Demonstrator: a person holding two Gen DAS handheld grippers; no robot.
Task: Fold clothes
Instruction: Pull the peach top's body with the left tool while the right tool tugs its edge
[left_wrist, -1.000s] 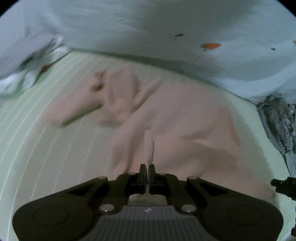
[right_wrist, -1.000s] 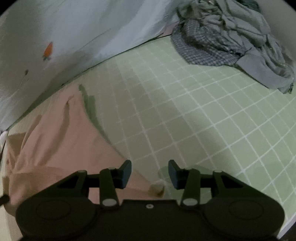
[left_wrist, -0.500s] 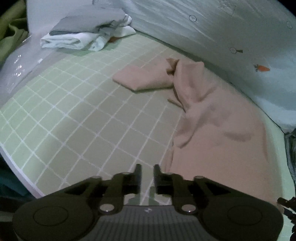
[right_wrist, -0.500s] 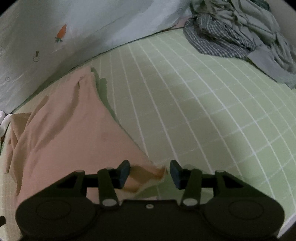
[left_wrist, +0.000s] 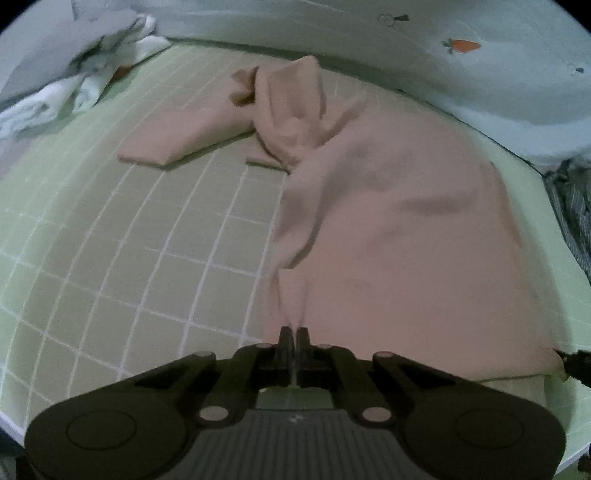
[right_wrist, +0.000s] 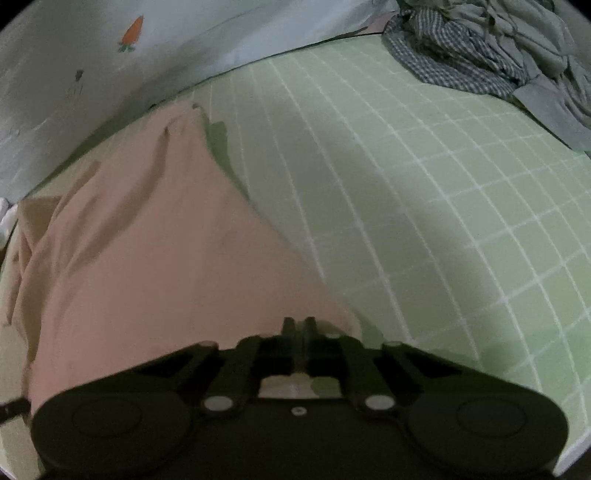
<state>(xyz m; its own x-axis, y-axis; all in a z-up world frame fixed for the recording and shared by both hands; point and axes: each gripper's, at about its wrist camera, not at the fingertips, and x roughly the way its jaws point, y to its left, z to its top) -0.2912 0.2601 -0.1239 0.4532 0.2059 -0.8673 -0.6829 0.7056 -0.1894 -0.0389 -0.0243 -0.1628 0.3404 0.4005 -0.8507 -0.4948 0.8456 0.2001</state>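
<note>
A pink garment (left_wrist: 399, 229) lies spread on the green checked sheet (left_wrist: 110, 236), with one sleeve folded out to the left and a bunched part at the far end. My left gripper (left_wrist: 294, 330) is shut on the garment's near left hem, which rises in a small pinched fold. In the right wrist view the same pink garment (right_wrist: 155, 258) fills the left half. My right gripper (right_wrist: 299, 321) is shut on its near right corner. That gripper's tip also shows at the right edge of the left wrist view, at the garment's corner.
A stack of white and grey folded clothes (left_wrist: 74, 81) sits at the far left. A heap of checked and grey-green clothes (right_wrist: 491, 48) lies at the far right. A pale wall cloth with a carrot print (left_wrist: 461, 46) runs behind. The bed's near edge (right_wrist: 546, 443) is close.
Both grippers have closed on the pink garment's near edge: the left on the left hem, the right on the right corner. Half a second ago both stood open just above it.
</note>
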